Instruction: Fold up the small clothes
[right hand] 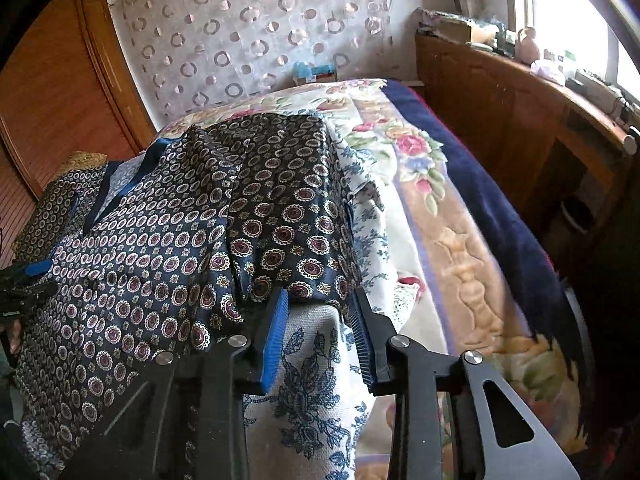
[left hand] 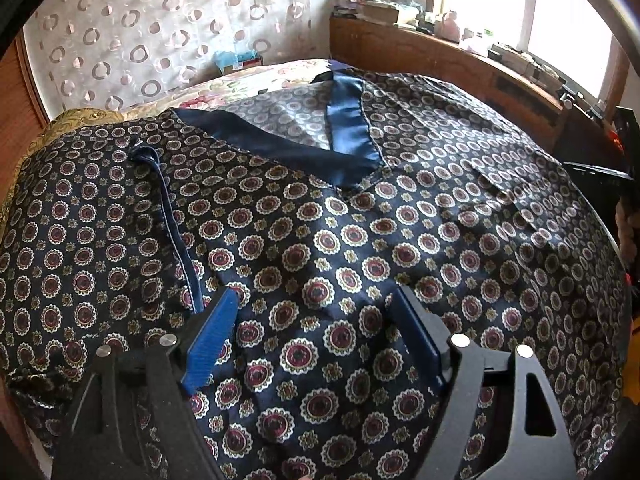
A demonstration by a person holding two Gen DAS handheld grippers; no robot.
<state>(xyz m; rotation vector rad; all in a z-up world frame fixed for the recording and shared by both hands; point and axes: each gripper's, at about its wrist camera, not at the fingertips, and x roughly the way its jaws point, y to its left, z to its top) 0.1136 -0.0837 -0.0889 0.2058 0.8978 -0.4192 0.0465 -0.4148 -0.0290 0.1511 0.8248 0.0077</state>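
Bed [right hand: 460,216] – shirt [left hand: 340,240] spread | shirt edge between right gripper [right hand: 320,304] jaws

Both wrist views look steeply down along their fingers, close over the bed [right hand: 472,216]. Left view sits over the patterned garment [left hand: 320,240]; right view at its edge. Both share garment and curtain [left hand: 160,32].
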